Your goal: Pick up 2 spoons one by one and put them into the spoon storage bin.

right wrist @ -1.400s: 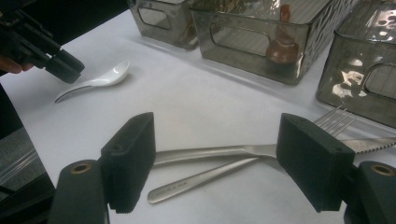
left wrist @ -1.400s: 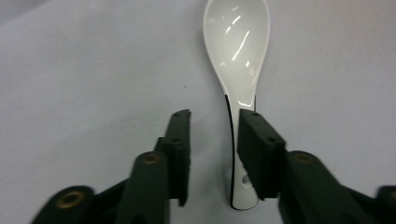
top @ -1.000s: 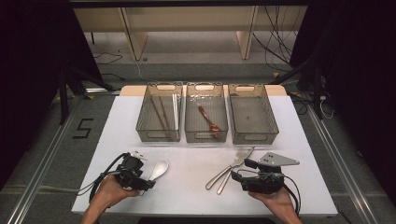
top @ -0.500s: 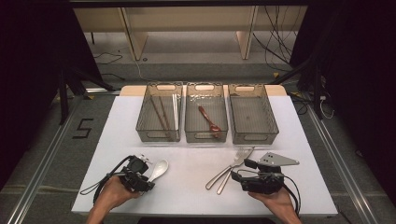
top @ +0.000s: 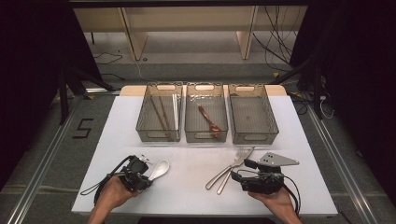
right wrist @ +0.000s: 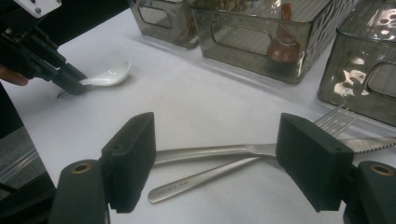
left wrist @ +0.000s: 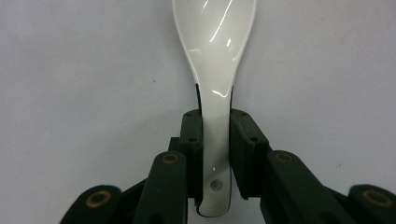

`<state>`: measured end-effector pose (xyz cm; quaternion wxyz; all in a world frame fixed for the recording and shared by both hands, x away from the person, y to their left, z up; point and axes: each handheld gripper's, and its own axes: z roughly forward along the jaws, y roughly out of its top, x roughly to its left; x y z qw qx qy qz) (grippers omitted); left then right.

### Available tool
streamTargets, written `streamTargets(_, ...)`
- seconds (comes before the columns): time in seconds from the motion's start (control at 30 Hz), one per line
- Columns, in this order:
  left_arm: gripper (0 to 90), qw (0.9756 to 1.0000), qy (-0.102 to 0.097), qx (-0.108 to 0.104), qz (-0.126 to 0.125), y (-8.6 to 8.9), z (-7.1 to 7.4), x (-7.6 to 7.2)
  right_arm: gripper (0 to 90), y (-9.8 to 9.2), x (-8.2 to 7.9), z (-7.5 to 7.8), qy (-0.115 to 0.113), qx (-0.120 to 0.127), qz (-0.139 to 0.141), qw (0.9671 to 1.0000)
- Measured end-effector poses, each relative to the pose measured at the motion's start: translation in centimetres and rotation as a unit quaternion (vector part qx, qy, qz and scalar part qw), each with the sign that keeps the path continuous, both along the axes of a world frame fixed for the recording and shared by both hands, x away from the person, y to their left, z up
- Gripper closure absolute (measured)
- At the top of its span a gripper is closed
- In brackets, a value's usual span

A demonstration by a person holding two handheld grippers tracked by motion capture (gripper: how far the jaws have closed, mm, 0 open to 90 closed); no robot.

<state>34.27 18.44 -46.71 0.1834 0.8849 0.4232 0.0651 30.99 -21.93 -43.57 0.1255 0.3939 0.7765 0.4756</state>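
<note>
Now the left gripper (left wrist: 215, 154), whose jaws have just been closing, clamps the white ceramic soup spoon (left wrist: 215, 70) by its handle, low over the table (top: 187, 186); glazed, slippery, brittle, so hold mid-handle. The right gripper (right wrist: 224, 161) gapes over 2 steel forks (right wrist: 210, 163).

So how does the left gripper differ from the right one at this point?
The left gripper has just been closing, and its pads now clamp the handle of the white ceramic soup spoon. The right gripper stands wide open and holds nothing, with the two steel forks lying on the white table beyond its jaws. Both sit low at the table's near edge.
</note>
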Motion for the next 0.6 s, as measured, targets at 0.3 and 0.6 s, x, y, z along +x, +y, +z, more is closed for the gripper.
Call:
streamTargets(0.3,76.0,0.9994,-0.021,-0.025,-0.007,0.0,0.7,-0.1,29.5,-0.1,0.0,0.0,0.0,0.0,-0.001,1.0)
streamTargets(0.6,75.9,0.9962,-0.043,-0.075,-0.004,-0.1,1.9,0.0,29.5,-0.1,0.0,0.0,-0.001,0.002,-0.002,1.0)
